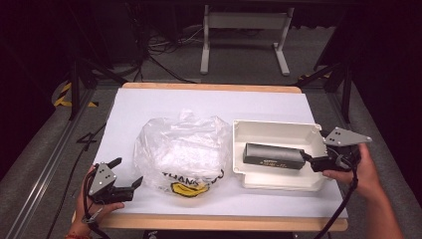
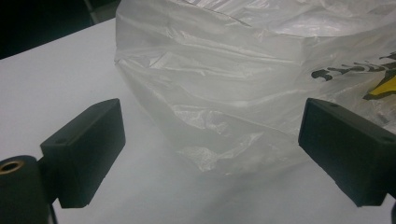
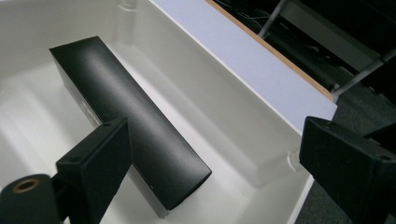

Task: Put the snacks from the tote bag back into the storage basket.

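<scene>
Black box (image 1: 272,155) lies flat in the white tray (image 1: 263,128), right side of the table (image 1: 149,102). Long axis runs left-right across the tray, and its near end points straight at the right gripper (image 1: 318,163), w/ that gripper's jaws apart at the tray's right rim; in the right gripper view one jaw sits over the box end, the other out beyond the tray wall. So right hand's much nearer. Prob. the grab is at that end. Left gripper (image 1: 127,174), jaws also apart and holding nothing, rests just beside the crumpled plastic bag (image 1: 181,149), well apart from the box.
</scene>
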Demonstrator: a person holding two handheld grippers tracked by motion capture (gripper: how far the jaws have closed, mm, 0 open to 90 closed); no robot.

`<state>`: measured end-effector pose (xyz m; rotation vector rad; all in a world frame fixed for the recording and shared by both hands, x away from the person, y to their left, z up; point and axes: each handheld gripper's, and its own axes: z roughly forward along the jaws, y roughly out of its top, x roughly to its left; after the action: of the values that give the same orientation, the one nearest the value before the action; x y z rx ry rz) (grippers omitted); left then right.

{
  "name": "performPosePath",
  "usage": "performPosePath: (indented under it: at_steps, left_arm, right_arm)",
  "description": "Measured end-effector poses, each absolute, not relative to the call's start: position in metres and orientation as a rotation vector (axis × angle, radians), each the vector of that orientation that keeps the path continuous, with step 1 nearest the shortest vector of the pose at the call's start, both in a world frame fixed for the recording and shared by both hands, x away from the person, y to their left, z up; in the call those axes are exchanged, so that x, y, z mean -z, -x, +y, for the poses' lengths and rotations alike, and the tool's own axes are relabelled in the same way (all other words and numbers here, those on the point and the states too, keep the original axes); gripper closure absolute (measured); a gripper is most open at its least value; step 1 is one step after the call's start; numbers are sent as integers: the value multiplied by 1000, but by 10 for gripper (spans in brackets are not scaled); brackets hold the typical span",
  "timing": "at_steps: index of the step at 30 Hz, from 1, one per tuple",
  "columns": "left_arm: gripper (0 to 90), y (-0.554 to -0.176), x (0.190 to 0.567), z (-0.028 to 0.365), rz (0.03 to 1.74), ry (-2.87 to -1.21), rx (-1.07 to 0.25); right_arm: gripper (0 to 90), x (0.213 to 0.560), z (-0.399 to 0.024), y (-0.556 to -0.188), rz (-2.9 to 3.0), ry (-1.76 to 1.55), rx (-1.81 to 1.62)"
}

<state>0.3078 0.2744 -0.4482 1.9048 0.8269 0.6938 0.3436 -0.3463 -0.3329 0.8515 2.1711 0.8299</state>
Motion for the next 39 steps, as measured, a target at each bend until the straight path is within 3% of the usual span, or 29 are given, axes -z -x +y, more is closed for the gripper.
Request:
performPosePath:
  at_steps: [39]
  left_arm:
    - [81,-306,448,276,829,-1897,-691]
  right_arm:
    - [76,376,-374,-297,2021,-1005,-877]
